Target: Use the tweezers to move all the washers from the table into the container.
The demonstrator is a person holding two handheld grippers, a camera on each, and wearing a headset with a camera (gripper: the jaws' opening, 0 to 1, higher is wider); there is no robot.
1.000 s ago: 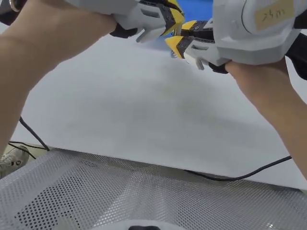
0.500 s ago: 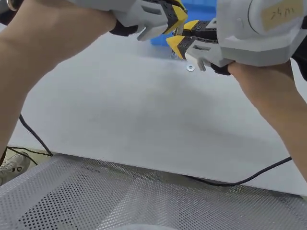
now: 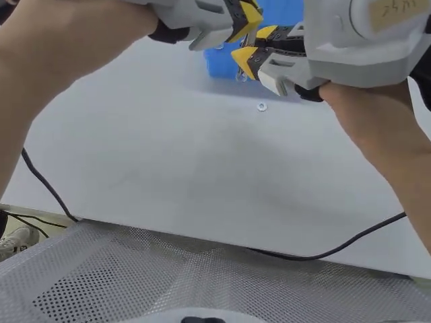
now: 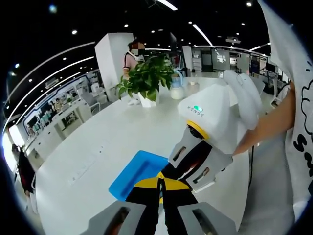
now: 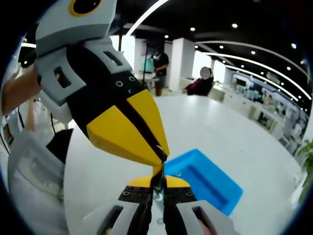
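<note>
1. The left gripper [image 3: 244,15] comes in from the far left. Its yellow-tipped jaws are pressed together and point right, toward the other tool. In the right gripper view its tips meet the upper end of a thin metal piece, but I cannot tell whether they actually pinch it.
2. The blue container [image 3: 217,62] sits on the far side of the white table [image 3: 168,155], just behind both sets of jaws. A pale speck shows inside it in the right gripper view, too small to identify as a washer.
3. The right gripper [image 3: 246,59] has its jaws clamped on that thin metal piece, seemingly the tweezers [image 5: 157,195], which stand up between its tips.
4. One washer [image 3: 261,106] lies flat on the table, on the near side of the container, just near and right of the right gripper's tips, and is apart from both tools.
5. By my judgement the task is at an early or middle stage. The tweezers are in hand but not yet at the washer, so at least that one is left to carry.
</note>
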